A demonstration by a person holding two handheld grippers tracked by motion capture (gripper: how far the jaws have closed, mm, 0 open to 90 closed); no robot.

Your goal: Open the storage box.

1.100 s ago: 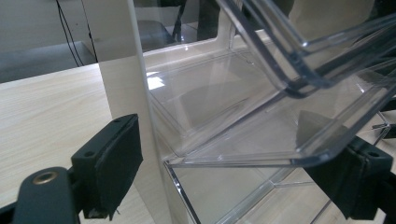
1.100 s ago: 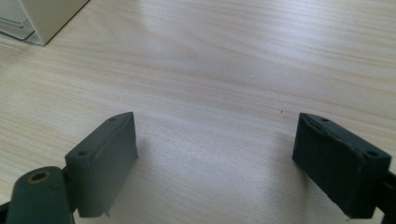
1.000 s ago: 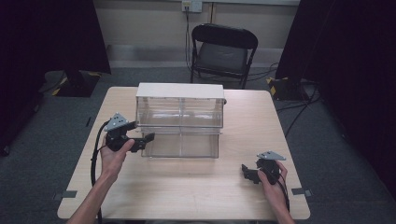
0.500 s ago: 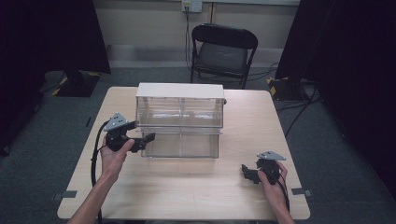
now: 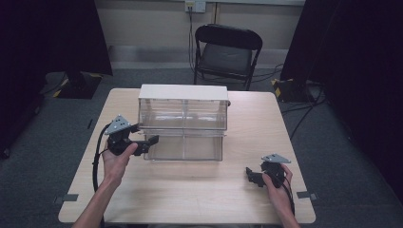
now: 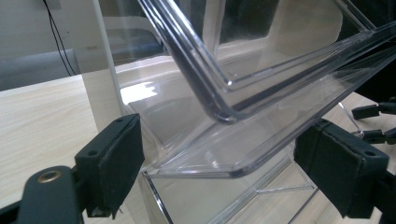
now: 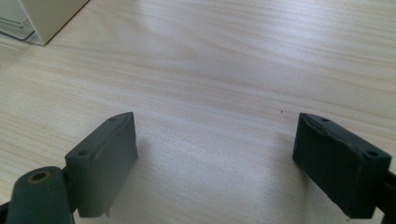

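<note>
The clear lower drawer [image 5: 185,147] juts from the drawer unit [image 5: 183,111] at mid-frame of the high view, long axis left to right. Your left tongs [image 5: 151,140] gape around its left corner, gripping nothing. Your right tongs [image 5: 249,174] hang open, empty, lower right over the desk [image 5: 190,194].

a light wooden desk [image 5: 190,199] stands on grey carpet floor [image 5: 342,142]. beyond the desk's far edge, well past both grippers, a black folding chair [image 5: 227,54] faces the desk. behind the chair runs a pale wall [image 5: 152,21] with a light skirting strip, and a wall socket [image 5: 195,5] with a cable hanging down from it. dark curtains [image 5: 43,38] hang at both far sides, left and right. black cables [image 5: 304,111] trail over the floor out to the right gripper's far side, near a yellow-and-black object [image 5: 285,88]. strips of tape [image 5: 70,197] mark the floor near the desk's front corners.
</note>
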